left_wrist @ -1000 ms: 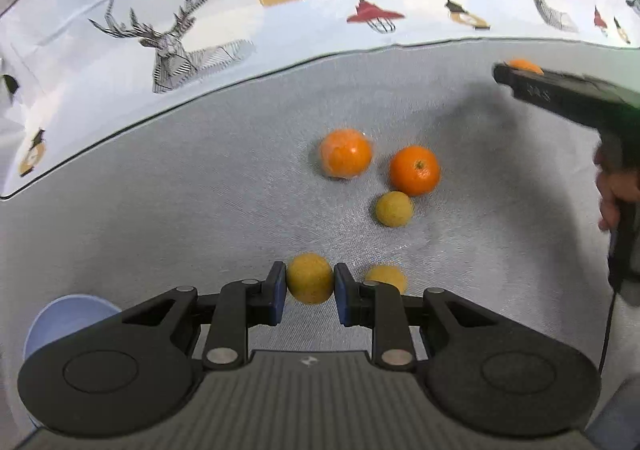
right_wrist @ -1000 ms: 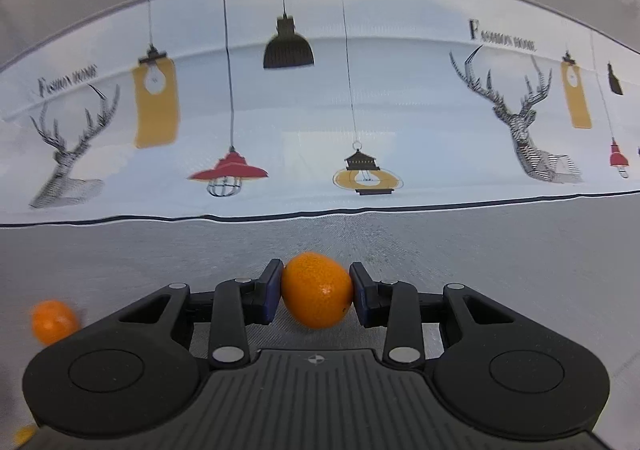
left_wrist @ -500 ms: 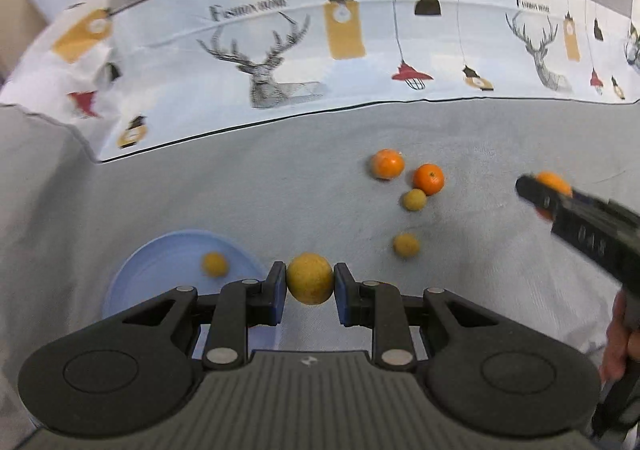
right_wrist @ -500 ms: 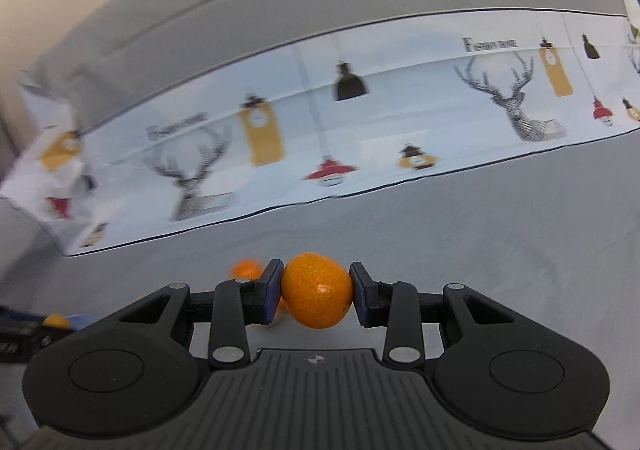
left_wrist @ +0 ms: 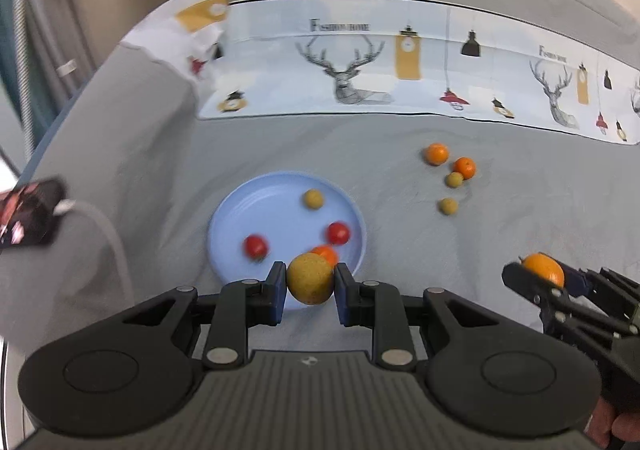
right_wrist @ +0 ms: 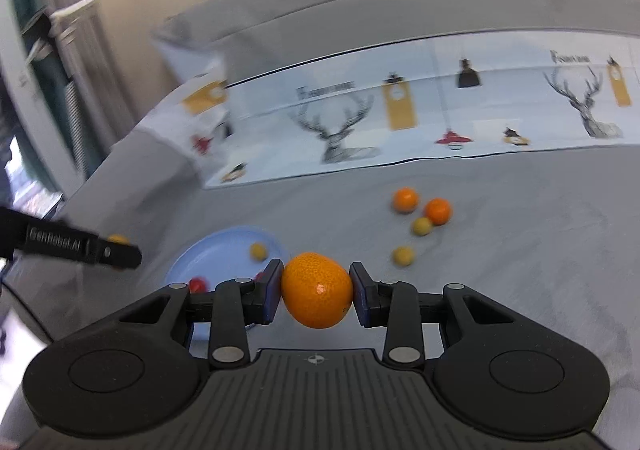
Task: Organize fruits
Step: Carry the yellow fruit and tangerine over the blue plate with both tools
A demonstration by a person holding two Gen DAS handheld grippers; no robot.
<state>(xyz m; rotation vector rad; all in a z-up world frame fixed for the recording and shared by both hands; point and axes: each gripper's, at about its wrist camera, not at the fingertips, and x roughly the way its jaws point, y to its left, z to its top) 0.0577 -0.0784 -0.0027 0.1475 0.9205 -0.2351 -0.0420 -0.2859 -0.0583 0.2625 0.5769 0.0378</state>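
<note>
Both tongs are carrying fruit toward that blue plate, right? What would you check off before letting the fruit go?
1. Left tongs grip the yellow-green fruit: ok, pads press both its sides.
2. Right tongs grip the orange: ok, clamped between both pads.
3. Blue plate has room: ok, it holds one yellow-green fruit, two red ones and an orange one, with bare space left.
4. Yellow-green fruit is over the plate: cannot tell, it appears at the near rim.
5. Orange is over the plate: not ok, in the left view it is off to the plate's right.
6. Loose fruit left on the grey cloth: not ok, four remain.
</note>
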